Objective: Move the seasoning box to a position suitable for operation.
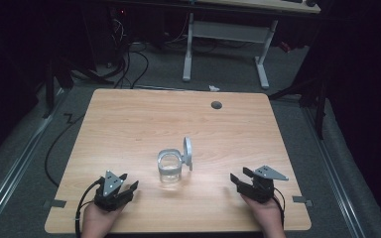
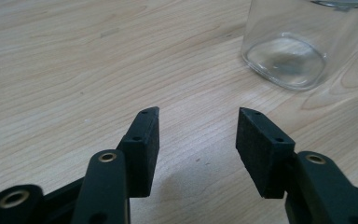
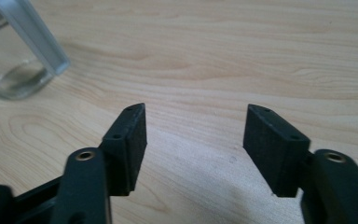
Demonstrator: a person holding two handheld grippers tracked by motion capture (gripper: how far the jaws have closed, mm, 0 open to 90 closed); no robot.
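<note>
So the left tongs (image 1: 130,182) are sitting at the lower left of the high view, jaws spread wide with nothing between them, a hand (image 1: 97,219) holding them from the bottom edge. Middle of the frame, a clear glass jar (image 1: 169,168) is standing upright on the wooden counter (image 1: 129,124), its grey hinged lid (image 1: 187,153) flipped open and sticking up on the right side. Lower right, the right tongs (image 1: 240,177) are gaping open too, pinching nothing, well apart from the jar.
</note>
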